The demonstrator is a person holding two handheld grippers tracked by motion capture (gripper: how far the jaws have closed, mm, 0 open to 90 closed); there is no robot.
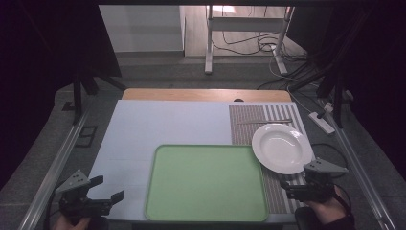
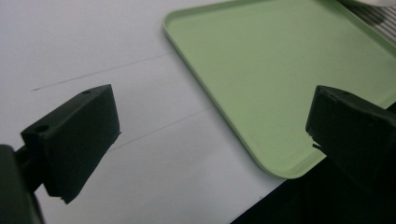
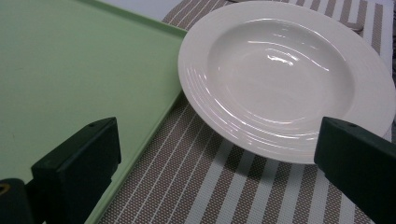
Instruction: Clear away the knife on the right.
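Left gripper (image 1: 106,189) is held off the green tray's (image 1: 155,191) left edge, jaws spread, nothing between them. White plate (image 1: 282,148) is seen on the striped placemat (image 1: 246,125), overlapping the tray's far right corner. Right gripper (image 1: 293,190) sits right of the tray; its own view shows jaws wide apart, empty, and plate rim ridges (image 3: 198,88).

Plate (image 2: 378,2): cut off by the top edge in the left gripper view, a sliver showing. Tray (image 3: 56,60): cut off at left and top in the right gripper view. Thin object (image 1: 263,121) on placemat (image 1: 246,125): too small to identify.
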